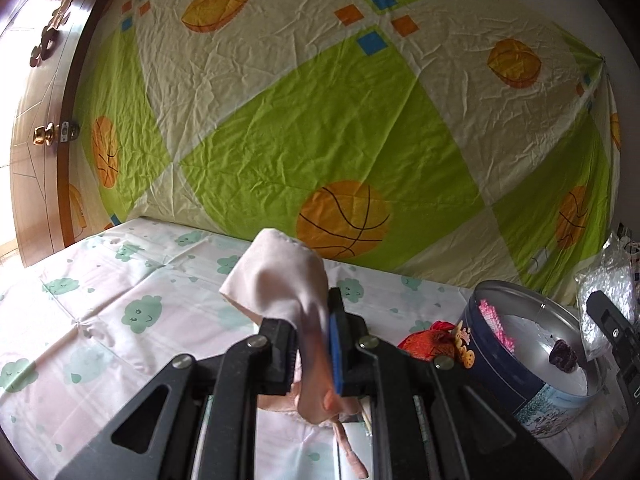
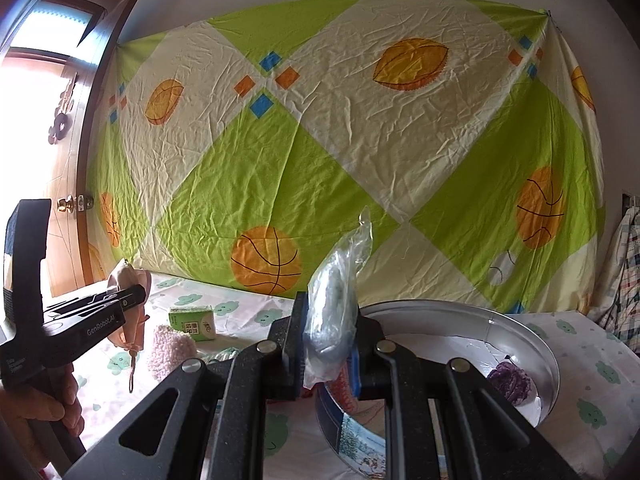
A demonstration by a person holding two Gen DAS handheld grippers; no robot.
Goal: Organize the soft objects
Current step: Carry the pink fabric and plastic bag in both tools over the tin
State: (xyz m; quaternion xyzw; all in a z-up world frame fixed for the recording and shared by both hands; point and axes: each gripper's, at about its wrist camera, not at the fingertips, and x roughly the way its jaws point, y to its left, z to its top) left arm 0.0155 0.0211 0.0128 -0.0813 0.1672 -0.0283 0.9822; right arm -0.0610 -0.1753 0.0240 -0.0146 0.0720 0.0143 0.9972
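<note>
While both grippers are loaded, the job reads as dropping each soft thing into the round tin point(image 2: 520, 320), which sits at the lower right of both views; the left gripper point(image 1: 314, 352) is clamped on a pale pink cloth pouch point(image 1: 280, 276), whose cord point(image 1: 352, 452) dangles below the jaws at the bottom centre; the right gripper point(image 2: 330, 344) is pinched tight on a clear plastic bag point(image 2: 336, 304) that stands up between its pads, just in front of the tin's near rim. Inside the tin a small purple thing point(image 2: 512, 380) already lies on the silver floor. To do this well, I would bring the bag fully over the tin's open mouth before letting go, since it is light and may cling to a pad; then carry the pouch across from the left of the frame, lifting enough that the cord clears the rim. Still on the bedsheet point(image 2: 248, 312) at lower left wait a fluffy pink item point(image 2: 172, 348) and a green tissue pack point(image 2: 192, 318); a red plush point(image 1: 428, 340) leans beside the tin.
</note>
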